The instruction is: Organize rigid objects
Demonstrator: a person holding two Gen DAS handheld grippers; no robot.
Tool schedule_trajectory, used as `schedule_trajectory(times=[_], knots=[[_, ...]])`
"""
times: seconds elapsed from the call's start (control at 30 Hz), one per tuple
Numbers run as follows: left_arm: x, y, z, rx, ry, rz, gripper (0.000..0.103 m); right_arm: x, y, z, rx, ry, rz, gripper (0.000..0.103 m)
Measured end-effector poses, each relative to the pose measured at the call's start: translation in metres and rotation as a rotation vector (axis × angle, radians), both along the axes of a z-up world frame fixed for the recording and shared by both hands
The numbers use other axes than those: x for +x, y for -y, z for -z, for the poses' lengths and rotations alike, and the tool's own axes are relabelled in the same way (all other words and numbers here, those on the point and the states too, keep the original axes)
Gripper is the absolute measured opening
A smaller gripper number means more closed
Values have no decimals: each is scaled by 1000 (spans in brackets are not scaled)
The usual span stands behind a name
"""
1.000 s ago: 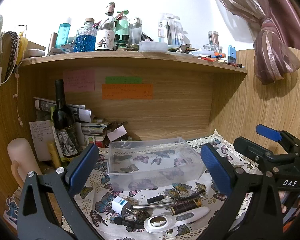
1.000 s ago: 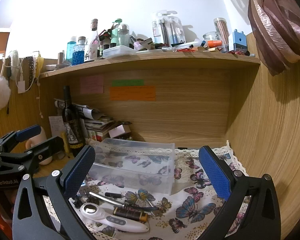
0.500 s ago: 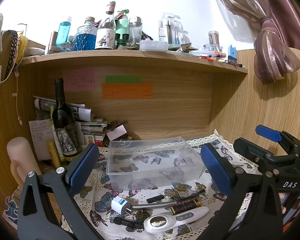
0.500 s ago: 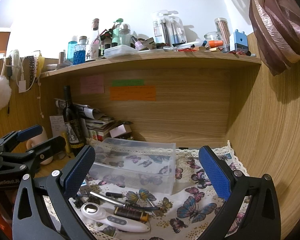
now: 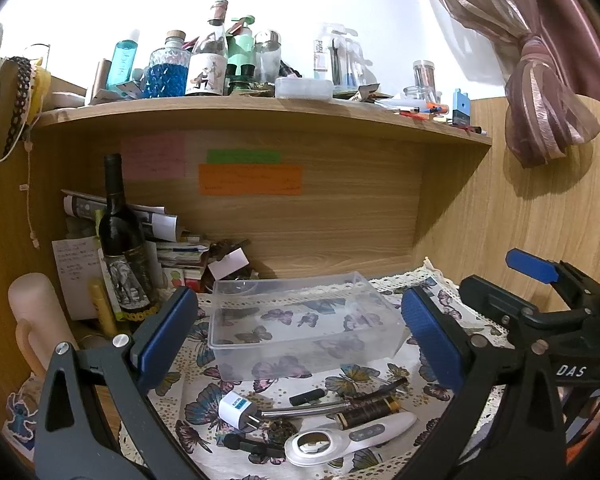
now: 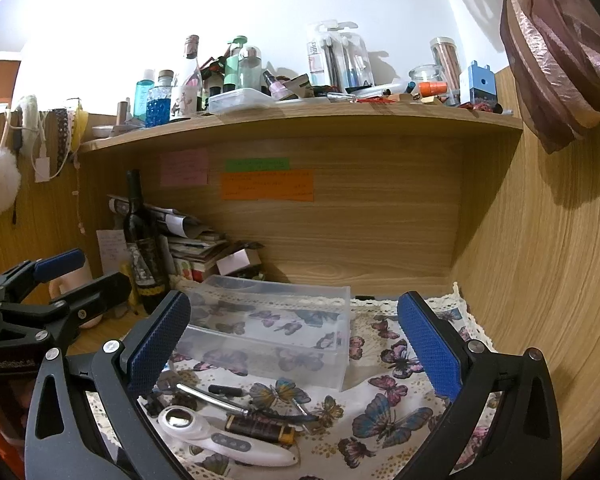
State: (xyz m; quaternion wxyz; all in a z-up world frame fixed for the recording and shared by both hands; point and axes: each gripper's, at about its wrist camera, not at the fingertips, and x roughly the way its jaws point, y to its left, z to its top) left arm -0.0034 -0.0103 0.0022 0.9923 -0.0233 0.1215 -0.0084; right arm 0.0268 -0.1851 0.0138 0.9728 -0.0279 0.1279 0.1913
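An empty clear plastic bin (image 5: 300, 320) stands on the butterfly cloth; it also shows in the right wrist view (image 6: 268, 324). In front of it lie a white magnifier (image 5: 340, 440) (image 6: 220, 438), a dark battery (image 5: 366, 410) (image 6: 260, 428), a white plug adapter (image 5: 236, 408), a metal straw (image 5: 304, 411) (image 6: 212, 399) and a small black stick (image 5: 307, 397) (image 6: 225, 391). My left gripper (image 5: 296, 336) is open and empty above these items. My right gripper (image 6: 292, 340) is open and empty to their right.
A dark wine bottle (image 5: 122, 240) and stacked papers (image 5: 172, 240) stand at the back left. A pink cylinder (image 5: 36, 320) is at the far left. A cluttered shelf (image 5: 260, 108) hangs overhead. A wooden wall (image 6: 540, 280) closes the right side.
The right wrist view has shifted slightly; the bin sits a little higher and further right in it. The left gripper has barely moved. No object has moved.
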Motion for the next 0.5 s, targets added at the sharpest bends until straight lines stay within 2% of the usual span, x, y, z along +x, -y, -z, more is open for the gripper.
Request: schedule_trajectory(times=[0.2,0.3,0.37,0.43,0.5], knots=[[6,-11,4,-20,-23,-7,103,12,5,8,11,-31,-6,103],[12,-24,7,-49,-51,-15,103,18,8,13,11,-53,-8,94],[15,-32,10,-58,-68,-27,99,23,11,17,5,-83,-10,85],[18,-40,14,-55,-94,-42,88,29,14,22,2,-110,-7,84],[22,-48,22,-57,-129,-54,87,34,17,28,-9,-134,7,81]])
